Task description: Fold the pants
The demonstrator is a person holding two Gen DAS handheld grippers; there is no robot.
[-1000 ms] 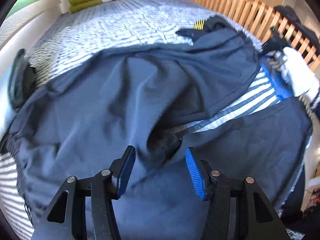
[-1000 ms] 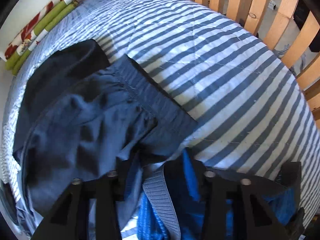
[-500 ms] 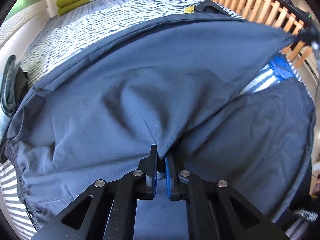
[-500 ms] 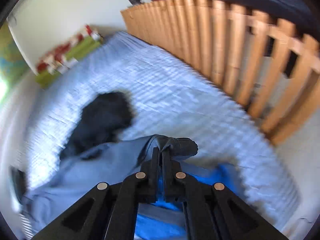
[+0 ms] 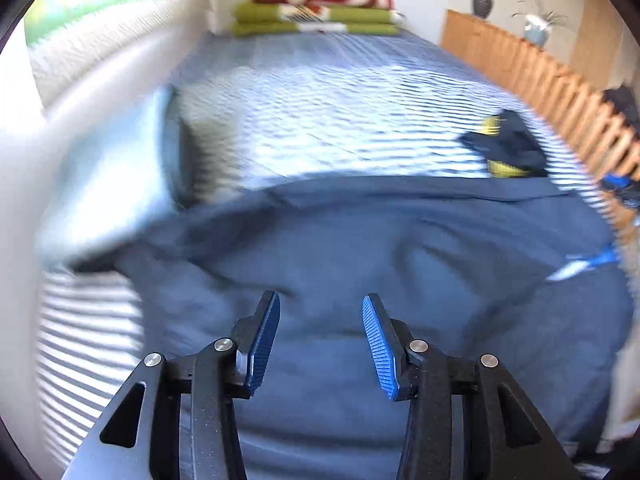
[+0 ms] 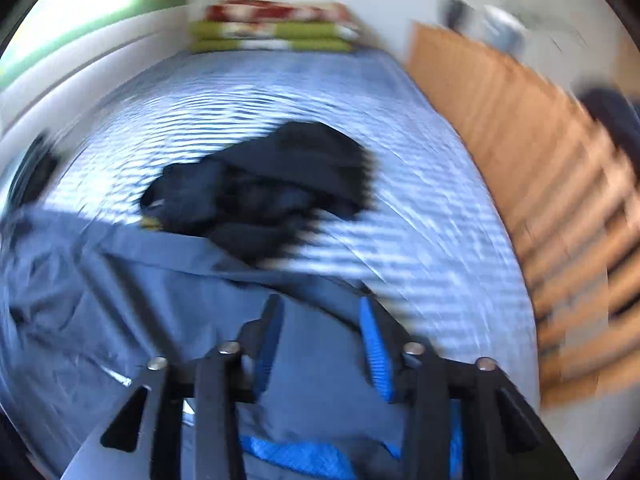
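Grey-blue pants (image 5: 360,248) lie spread and folded over across the striped bed, filling the lower half of both wrist views (image 6: 168,312). My left gripper (image 5: 320,312) hovers above the cloth with its jaws opening and nothing between the blue pads. In the right wrist view my right gripper (image 6: 320,316) is likewise above the pants' edge, jaws opening, with no cloth pinched between them. Both views are blurred by motion.
A dark garment with yellow marks (image 5: 508,152) (image 6: 272,188) lies on the striped bedcover (image 5: 328,112) beyond the pants. Bright blue cloth (image 6: 296,456) shows under the pants. Folded green and red blankets (image 5: 320,12) sit at the bed's far end. A wooden slatted rail (image 5: 560,92) runs along the right.
Both grippers were shut on the pants half a second ago, lifting and carrying the cloth over; now both have let go and stand open above it. The pants lie flatter on the bed.
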